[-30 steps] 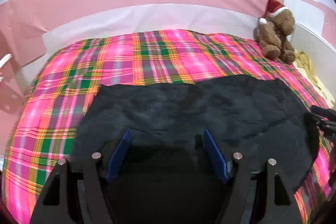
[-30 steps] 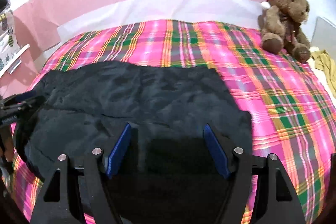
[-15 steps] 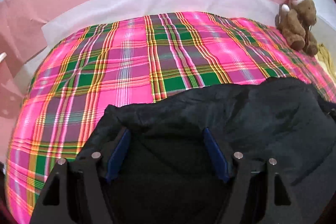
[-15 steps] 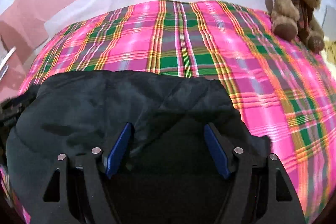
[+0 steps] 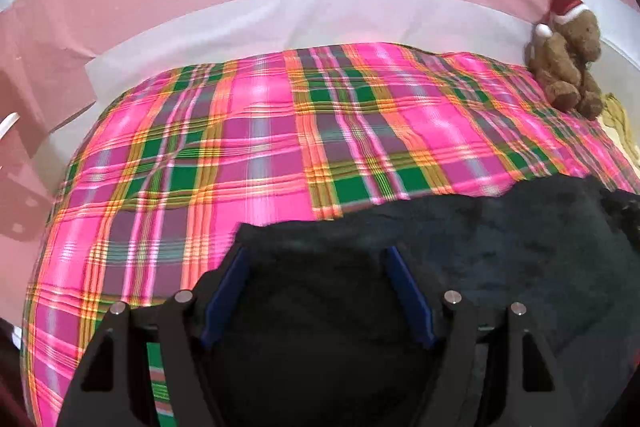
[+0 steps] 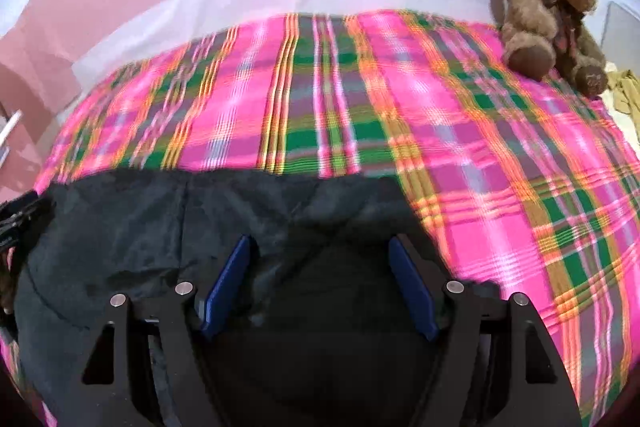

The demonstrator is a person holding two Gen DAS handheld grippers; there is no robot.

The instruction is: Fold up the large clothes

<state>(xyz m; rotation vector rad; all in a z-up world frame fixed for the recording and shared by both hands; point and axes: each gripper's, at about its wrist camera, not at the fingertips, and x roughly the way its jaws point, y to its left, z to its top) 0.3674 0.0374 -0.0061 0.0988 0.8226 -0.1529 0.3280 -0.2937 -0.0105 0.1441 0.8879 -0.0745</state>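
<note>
A large dark padded garment (image 5: 500, 235) lies on a pink and green plaid bedspread (image 5: 260, 147). My left gripper (image 5: 316, 255) is at the garment's left corner. Its blue pads stand wide apart, with thick dark fabric bunched between them and draped past the fingertips. In the right wrist view the garment (image 6: 140, 219) spreads to the left. My right gripper (image 6: 320, 243) holds its right corner the same way, with fabric filling the gap between the pads. The rest of the garment below both grippers is hidden.
A brown teddy bear (image 6: 548, 7) in a red Santa hat sits at the bed's far right corner. A yellow cloth (image 6: 624, 91) lies beside it. A pink and white wall runs behind the bed. Plaid bedspread (image 6: 500, 227) stretches beyond and to the right of the garment.
The flat garment has bunched up in both grippers. Its far edge now sits close to the fingertips. Both grippers moved forward over the bed, so more plaid shows and the bear looks nearer.
</note>
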